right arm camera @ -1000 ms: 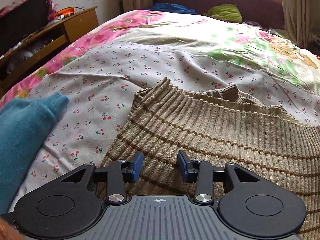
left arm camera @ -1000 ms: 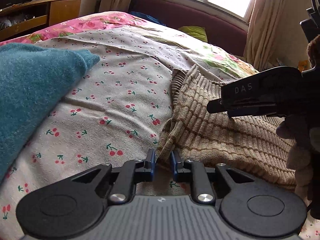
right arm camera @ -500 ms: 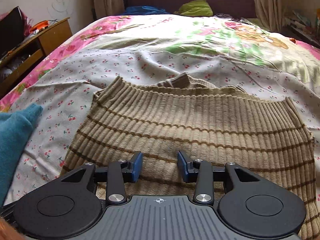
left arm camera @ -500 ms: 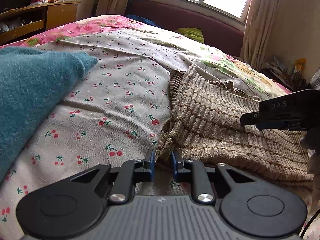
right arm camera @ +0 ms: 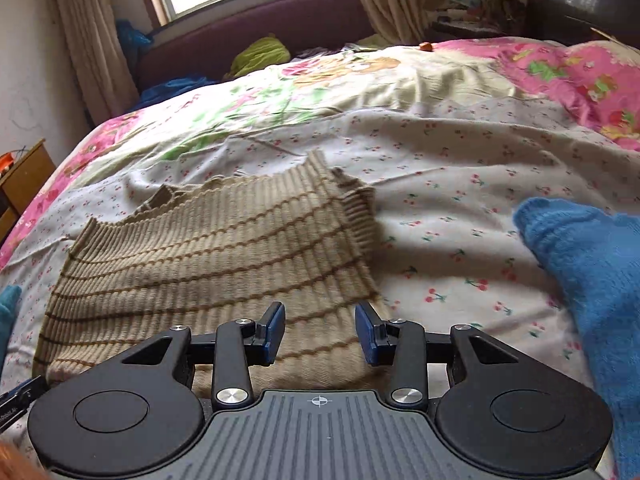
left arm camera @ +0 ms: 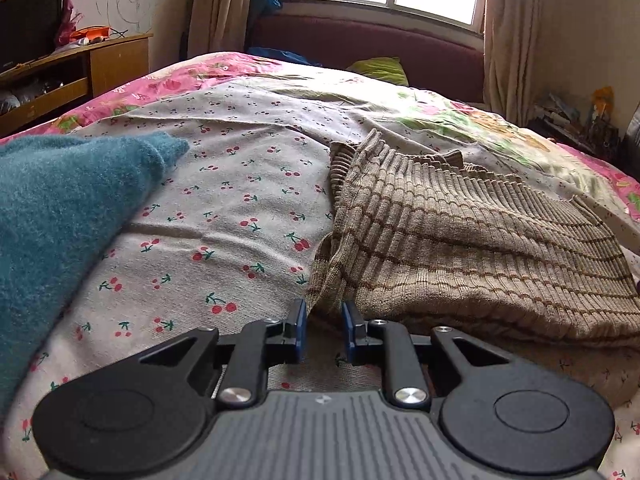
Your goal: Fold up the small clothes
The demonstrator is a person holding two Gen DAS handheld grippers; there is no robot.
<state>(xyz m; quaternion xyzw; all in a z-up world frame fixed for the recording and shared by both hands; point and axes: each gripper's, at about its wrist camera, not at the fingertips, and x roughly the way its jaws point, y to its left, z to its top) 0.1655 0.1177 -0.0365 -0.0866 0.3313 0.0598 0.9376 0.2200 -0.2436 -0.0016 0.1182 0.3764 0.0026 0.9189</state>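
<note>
Cherry-print bedding point(left arm camera: 248, 216) spreads under us, and on it lies the striped tan sweater point(left arm camera: 460, 240). Our left gripper point(left arm camera: 323, 334) sits at its near corner, jaws narrowly apart, nothing clearly pinched. Our right gripper point(right arm camera: 320, 334) hovers over its hem, jaws parted and empty. Teal knitwear point(left arm camera: 60, 208) lies close beside; farther off, a wooden cabinet point(left arm camera: 100, 68).
</note>
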